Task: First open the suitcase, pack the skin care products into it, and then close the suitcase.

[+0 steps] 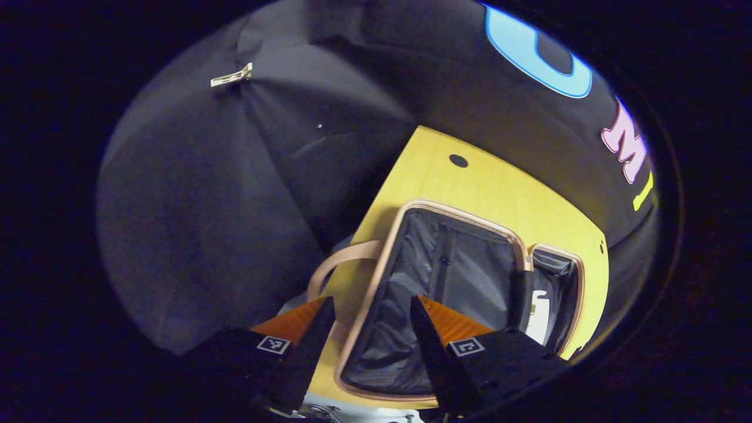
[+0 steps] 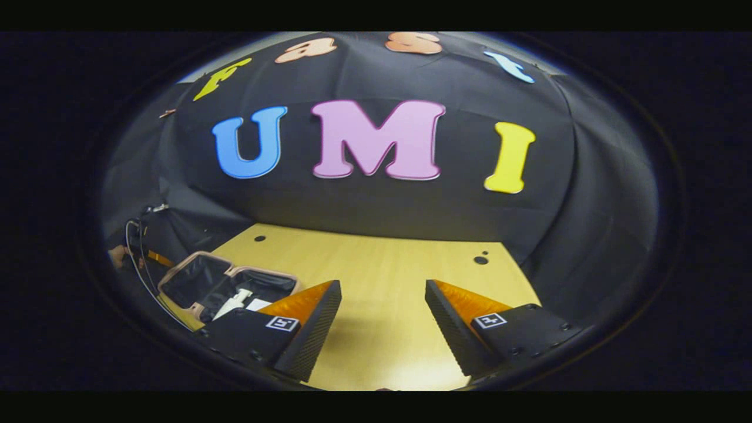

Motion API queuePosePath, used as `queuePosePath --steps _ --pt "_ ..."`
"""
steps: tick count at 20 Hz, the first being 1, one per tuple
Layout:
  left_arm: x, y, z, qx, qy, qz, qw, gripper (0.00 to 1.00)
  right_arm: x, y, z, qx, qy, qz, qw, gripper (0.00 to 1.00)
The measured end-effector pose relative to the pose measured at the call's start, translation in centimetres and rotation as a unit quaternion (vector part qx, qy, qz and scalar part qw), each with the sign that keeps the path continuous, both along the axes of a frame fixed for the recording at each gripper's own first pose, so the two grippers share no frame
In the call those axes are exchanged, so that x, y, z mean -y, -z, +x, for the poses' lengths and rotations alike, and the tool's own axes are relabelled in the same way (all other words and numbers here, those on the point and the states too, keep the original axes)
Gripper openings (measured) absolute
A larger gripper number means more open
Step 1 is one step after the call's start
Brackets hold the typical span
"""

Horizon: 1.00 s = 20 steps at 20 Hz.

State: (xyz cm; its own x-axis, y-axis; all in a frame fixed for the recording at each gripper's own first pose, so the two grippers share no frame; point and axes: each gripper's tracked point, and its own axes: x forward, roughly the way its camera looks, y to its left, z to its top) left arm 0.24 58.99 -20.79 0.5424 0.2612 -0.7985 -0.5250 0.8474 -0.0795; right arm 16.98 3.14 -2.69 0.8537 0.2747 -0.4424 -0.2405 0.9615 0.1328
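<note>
One suitcase (image 2: 226, 282) lies open on the table (image 2: 382, 264); both grippers (image 1: 371, 326) (image 2: 383, 314) are spread, empty.

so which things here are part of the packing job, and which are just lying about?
Job:
- suitcase, open on the table
- white skin care products, lying inside it
- left gripper, open, over the suitcase
- right gripper, open, over bare table

Lying about:
- clip on the cloth wall

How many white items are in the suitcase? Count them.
2: a bottle and a flat pack beside it, both in one half of the suitcase; more may be hidden.
</note>
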Motion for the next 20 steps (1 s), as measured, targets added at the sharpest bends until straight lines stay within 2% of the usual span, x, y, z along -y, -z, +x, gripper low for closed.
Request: queuePosePath --steps 2,4,6,8,11,14,15,16,17,19,20 --pt "-2.8 1.4 -0.7 -0.023 -0.026 0.01 0.999 0.83 0.4 -0.8 0.1 -0.002 0.017 0.027 0.999 0.92" --pt "-3.6 3.3 -0.8 -0.036 -0.04 -0.001 0.999 0.83 0.1 -0.4 -0.2 -0.021 0.032 0.058 0.998 0.92" --pt "-4.2 4.3 -1.2 -0.056 -0.045 -0.009 0.997 0.83 0.4 -0.2 0.1 -0.022 0.044 0.063 0.997 0.92" --pt "-5.3 6.5 -1.8 -0.079 -0.048 -0.005 0.996 0.83 -0.3 -0.4 -0.2 -0.026 0.036 0.066 0.997 0.92" --pt "-6.0 8.8 -2.4 -0.106 -0.054 -0.025 0.993 0.82 -1.2 -0.4 0.0 -0.033 0.031 0.066 0.997 0.92" --pt "-5.3 9.9 -1.8 -0.098 -0.043 -0.069 0.992 0.79 -1.8 -0.4 0.4 -0.038 0.034 0.074 0.996 0.92" --pt "-5.1 9.5 -1.5 -0.092 -0.042 -0.077 0.992 0.7 -2.0 -0.5 0.4 -0.038 0.031 0.076 0.996 0.92" --pt "-4.8 10.1 -1.3 -0.089 -0.043 -0.082 0.992 0.67 -2.2 -0.3 0.3 -0.039 0.03 0.076 0.996 0.92" --pt "-4.3 9.7 -1.1 -0.087 -0.045 -0.087 0.991 0.53 -2.3 -0.2 0.2 -0.042 0.029 0.075 0.996 0.92" --pt "-4.4 9.1 -1.2 -0.091 -0.044 -0.065 0.993 0.24 -2.4 -0.1 -0.3 -0.044 0.027 0.079 0.996 0.92" --pt "-4.6 8.3 -0.8 -0.078 -0.044 -0.053 0.995 0.18 -2.3 -0.3 -0.5 -0.044 0.028 0.079 0.995 0.92"
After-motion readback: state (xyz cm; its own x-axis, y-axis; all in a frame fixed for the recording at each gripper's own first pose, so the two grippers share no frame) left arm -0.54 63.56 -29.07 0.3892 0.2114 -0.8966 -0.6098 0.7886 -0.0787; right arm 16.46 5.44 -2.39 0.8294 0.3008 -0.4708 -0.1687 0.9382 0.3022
